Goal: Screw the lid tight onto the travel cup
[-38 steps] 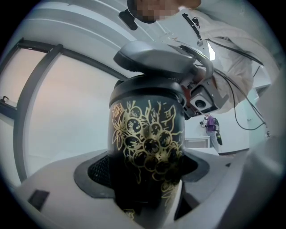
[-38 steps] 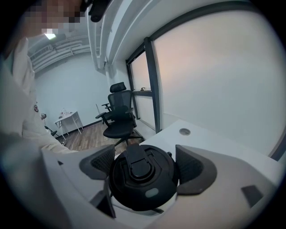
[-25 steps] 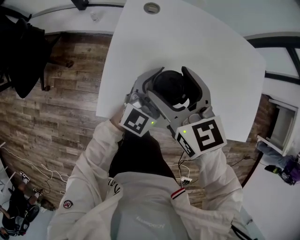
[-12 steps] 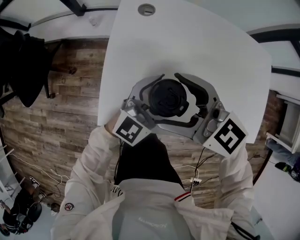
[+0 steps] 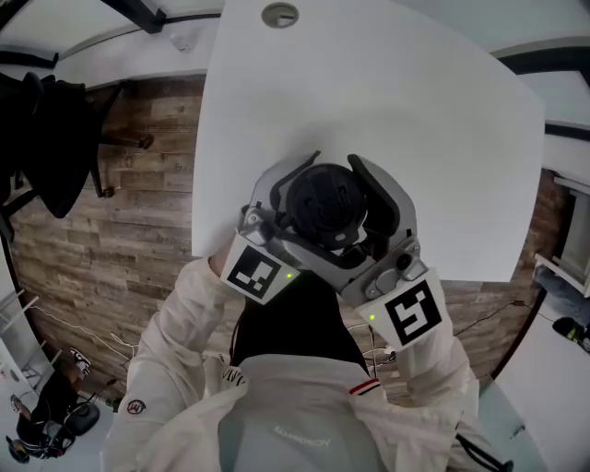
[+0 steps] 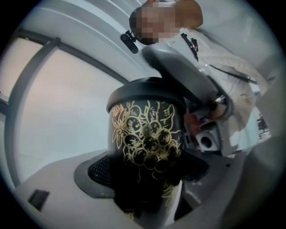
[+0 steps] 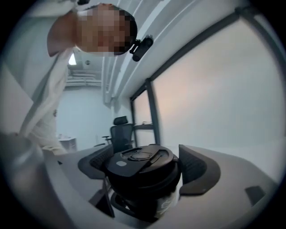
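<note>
A black travel cup [image 6: 147,143] with a gold grape pattern is held up in front of me, over the near edge of the white table [image 5: 415,111]. My left gripper [image 6: 147,172] is shut on the cup's body, a mesh pad against each side. The black lid [image 7: 140,163] sits on top of the cup, and my right gripper [image 7: 145,167] is shut on it from the opposite side. In the head view the lid [image 5: 324,205] shows between the crossed grey jaws. The cup's base is hidden.
The white table has a round grommet [image 5: 279,14] at its far end. Wood flooring [image 5: 120,230] lies to the left, with a dark office chair [image 5: 46,129] on it. Cables [image 5: 369,355] trail below the table edge. Another office chair [image 7: 121,129] stands by a window.
The right gripper swung out to the right around the lid, then back in toward my body. Its jaws now sit closer round the lid. The left gripper and cup stayed put.
</note>
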Demonstrator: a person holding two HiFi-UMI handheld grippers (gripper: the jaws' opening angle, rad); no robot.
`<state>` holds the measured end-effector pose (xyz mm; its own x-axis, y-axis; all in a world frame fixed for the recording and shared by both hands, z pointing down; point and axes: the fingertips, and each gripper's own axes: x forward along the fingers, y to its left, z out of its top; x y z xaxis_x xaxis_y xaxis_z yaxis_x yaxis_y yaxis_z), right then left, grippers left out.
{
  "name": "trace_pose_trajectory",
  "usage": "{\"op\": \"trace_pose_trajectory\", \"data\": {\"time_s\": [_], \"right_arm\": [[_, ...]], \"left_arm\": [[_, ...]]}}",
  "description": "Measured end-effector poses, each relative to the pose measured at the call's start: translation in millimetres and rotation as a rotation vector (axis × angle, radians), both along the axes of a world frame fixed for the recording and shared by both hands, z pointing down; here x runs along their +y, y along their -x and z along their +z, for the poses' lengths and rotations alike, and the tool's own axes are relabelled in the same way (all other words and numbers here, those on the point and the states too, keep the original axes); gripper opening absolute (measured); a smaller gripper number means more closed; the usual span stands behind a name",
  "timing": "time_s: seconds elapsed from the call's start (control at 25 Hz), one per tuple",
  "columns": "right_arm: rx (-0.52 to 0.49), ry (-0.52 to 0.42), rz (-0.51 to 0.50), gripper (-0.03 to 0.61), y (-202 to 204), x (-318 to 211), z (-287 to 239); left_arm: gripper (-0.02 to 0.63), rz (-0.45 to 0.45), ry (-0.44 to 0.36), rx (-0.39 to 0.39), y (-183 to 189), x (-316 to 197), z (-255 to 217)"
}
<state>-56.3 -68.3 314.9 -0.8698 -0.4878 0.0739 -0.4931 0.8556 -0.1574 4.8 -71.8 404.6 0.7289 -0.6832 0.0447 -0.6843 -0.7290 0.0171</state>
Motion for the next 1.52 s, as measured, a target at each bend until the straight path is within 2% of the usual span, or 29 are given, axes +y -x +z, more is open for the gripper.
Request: {"op": "trace_pose_trajectory", "data": {"time_s": [0.08,0.12,0.2,0.32,0.4,0.48,0.76,0.84,0.92,1.04,1.12,1.2,1.28,1.4,1.52], "right_arm": [[0.029,-0.016,0.216,0.44,-10,-1,2],[0.049,-0.024,0.276,0.44,-12,0,4],[0.07,-0.026,0.317,0.44,-12,-1,8],[0.066,-0.014,0.28,0.44,-12,-2,11],[0.032,-0.007,0.203,0.44,-14,3,7],[-0.002,-0.015,0.085,0.44,-19,10,-1],[0.007,0.002,-0.455,0.44,-26,27,-3],[0.02,-0.009,-0.577,0.442,-21,30,0],[0.039,-0.034,-0.631,0.44,-15,29,6],[0.025,-0.034,-0.645,0.44,-7,28,11],[-0.006,-0.033,-0.615,0.44,-6,25,8],[-0.034,-0.042,-0.536,0.44,-6,19,4],[-0.062,-0.046,-0.388,0.44,-5,11,1],[-0.075,-0.048,-0.099,0.44,-7,1,0],[-0.051,-0.057,0.117,0.44,-16,-3,3]], "left_arm": [[0.417,-0.095,-0.028,-0.018,-2,0,-2],[0.417,-0.117,-0.045,-0.027,-2,-1,-2],[0.417,-0.115,-0.054,-0.035,-1,-3,-2],[0.417,-0.068,-0.052,-0.033,-2,-6,0],[0.417,-0.022,-0.051,-0.039,-4,-4,0],[0.417,0.028,-0.054,-0.04,-7,-2,-1],[0.417,0.248,-0.054,-0.02,-11,9,-1],[0.417,0.3,-0.053,-0.018,-12,10,1],[0.417,0.329,-0.05,-0.018,-13,11,3],[0.417,0.338,-0.047,-0.01,-13,11,3],[0.417,0.328,-0.049,-0.003,-13,8,0],[0.417,0.3,-0.047,0.0,-13,5,-1],[0.417,0.234,-0.028,0.01,-10,1,1],[0.417,0.095,-0.001,0.018,-6,-4,4],[0.417,0.003,-0.019,-0.003,-8,-7,4]]}}
